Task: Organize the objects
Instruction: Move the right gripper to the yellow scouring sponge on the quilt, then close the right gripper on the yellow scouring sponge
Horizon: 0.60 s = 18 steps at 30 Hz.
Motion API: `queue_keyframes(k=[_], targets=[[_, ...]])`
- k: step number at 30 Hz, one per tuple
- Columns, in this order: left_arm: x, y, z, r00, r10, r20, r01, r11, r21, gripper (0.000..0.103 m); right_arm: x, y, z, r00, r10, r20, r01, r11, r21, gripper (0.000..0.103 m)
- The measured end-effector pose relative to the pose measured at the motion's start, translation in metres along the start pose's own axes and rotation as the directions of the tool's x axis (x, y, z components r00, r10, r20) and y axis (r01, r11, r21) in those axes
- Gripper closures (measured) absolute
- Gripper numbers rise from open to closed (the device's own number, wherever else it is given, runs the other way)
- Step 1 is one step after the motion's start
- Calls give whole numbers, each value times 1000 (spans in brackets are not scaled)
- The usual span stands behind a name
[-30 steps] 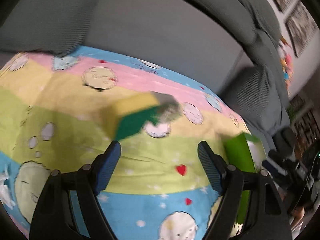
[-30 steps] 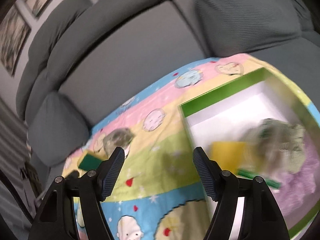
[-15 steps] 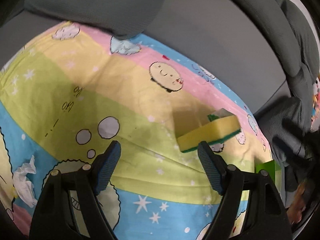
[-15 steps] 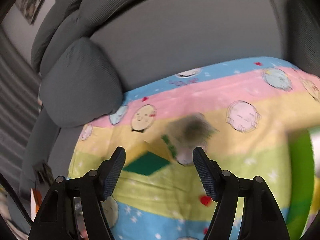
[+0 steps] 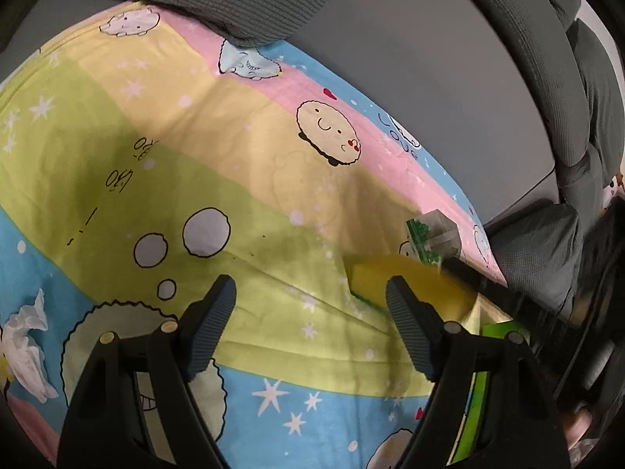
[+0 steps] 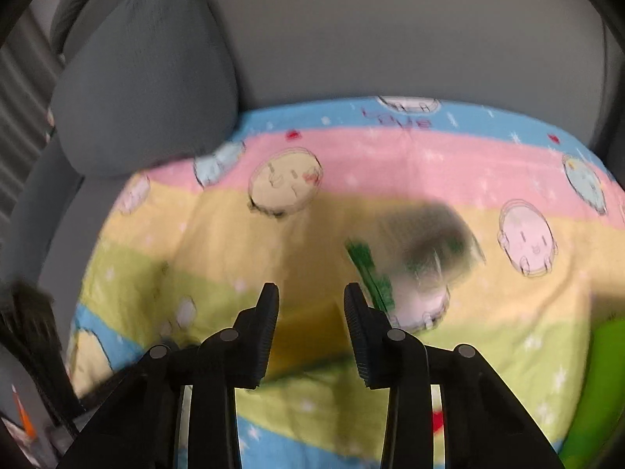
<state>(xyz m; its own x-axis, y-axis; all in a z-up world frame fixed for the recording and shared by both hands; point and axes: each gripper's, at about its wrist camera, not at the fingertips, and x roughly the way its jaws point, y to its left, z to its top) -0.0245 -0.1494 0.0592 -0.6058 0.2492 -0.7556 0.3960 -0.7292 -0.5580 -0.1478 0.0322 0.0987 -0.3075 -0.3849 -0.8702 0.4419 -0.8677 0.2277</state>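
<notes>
A yellow sponge with a green underside point(image 5: 375, 279) lies on the cartoon-print sheet point(image 5: 195, 136). In the right wrist view the sponge point(image 6: 308, 326) sits between the fingers of my right gripper point(image 6: 311, 306), whose jaws stand narrowed around it. A clear packet with green print point(image 5: 431, 236) lies just behind the sponge; it is blurred in the right wrist view point(image 6: 425, 258). My left gripper point(image 5: 310, 303) is open and empty, just left of the sponge. The right gripper's dark finger point(image 5: 468, 273) reaches the sponge from the right.
A green box edge point(image 5: 502, 332) shows at the right, also in the right wrist view point(image 6: 601, 383). A crumpled white tissue point(image 5: 25, 348) lies at the left. Grey sofa cushions point(image 6: 144, 74) ring the sheet at the back.
My right gripper has swung left from the box, dropped to the sponge and narrowed its jaws around it. The left gripper has drifted left, so the sponge sits by its right finger.
</notes>
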Motion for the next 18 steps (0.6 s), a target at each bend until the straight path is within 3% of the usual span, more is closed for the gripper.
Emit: queue_keyframes(k=[4, 6, 8, 12, 18], targets=[[3, 3, -1, 1000, 8, -18, -8, 1000, -15, 25, 0, -19, -35, 997, 31, -68, -28, 999, 43, 65], [5, 0, -3, 999, 0, -36, 0, 1000, -6, 24, -8, -27, -48, 996, 70, -59, -66, 995, 75, 65], [10, -4, -5, 998, -8, -58, 9, 1000, 7, 22, -19, -31, -50, 998, 68, -17, -66, 994, 83, 65], [22, -17, -12, 992, -39, -124, 45, 998, 47, 22, -24, -42, -43, 999, 50, 17, -52, 992, 114, 50], [39, -42, -25, 979, -60, -193, 83, 990, 112, 22, -1, -68, -42, 985, 171, -25, -159, 955, 249, 49]])
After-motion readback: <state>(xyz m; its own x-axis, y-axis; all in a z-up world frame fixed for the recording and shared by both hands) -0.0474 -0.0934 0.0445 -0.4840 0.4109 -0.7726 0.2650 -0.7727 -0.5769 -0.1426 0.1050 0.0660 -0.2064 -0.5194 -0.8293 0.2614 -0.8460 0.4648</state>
